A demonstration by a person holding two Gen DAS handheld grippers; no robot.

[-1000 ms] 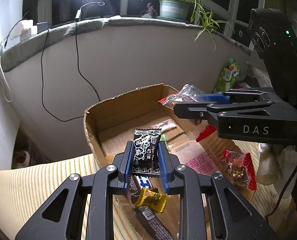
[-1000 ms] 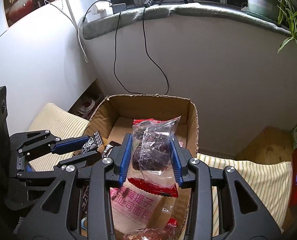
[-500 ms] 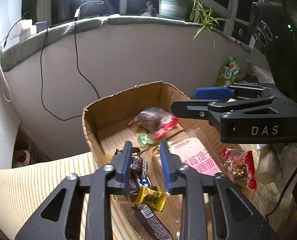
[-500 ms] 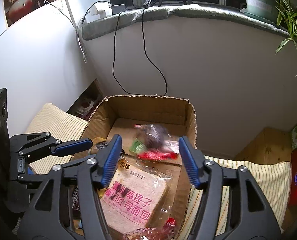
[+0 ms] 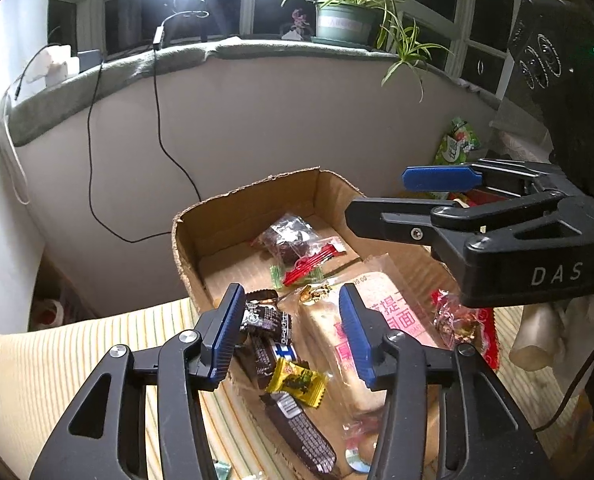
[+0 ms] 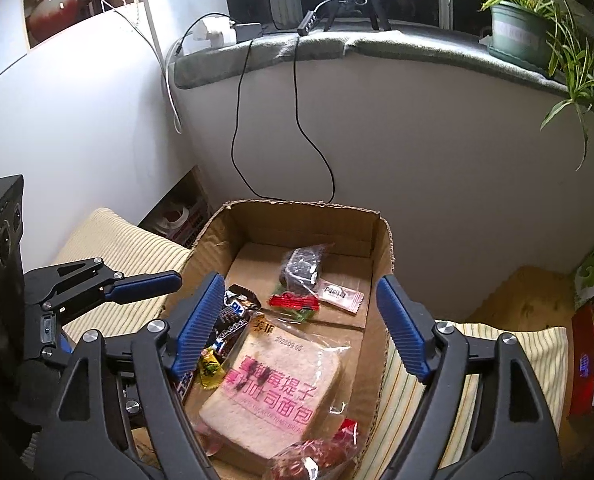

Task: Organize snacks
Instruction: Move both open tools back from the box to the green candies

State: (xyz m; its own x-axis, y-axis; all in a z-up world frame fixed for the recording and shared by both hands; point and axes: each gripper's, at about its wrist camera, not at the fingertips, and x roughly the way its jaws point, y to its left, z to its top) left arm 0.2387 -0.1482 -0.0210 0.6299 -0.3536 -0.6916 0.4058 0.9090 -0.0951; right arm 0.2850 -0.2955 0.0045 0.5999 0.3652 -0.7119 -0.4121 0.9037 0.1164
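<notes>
Both grippers point(image 6: 299, 320) (jaws just opened) above box point(image 6: 385, 248)

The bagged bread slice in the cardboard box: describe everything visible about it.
The bread slice is one pale toast slice sealed in a clear, crinkled plastic bag printed with pink characters and a date stamp. It lies flat in the cardboard box, toward its near end. Dark and yellow candy wrappers sit at its left edge, red-wrapped sweets at its near corner.

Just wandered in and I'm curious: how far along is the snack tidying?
Well along. The cardboard box already holds a wrapped bread slice, a dark cake packet and small chocolates. Nothing is in hand: the left tongs and right tongs have just been opening and hang empty over the box. Left: a red packet and green bag outside it.
</notes>
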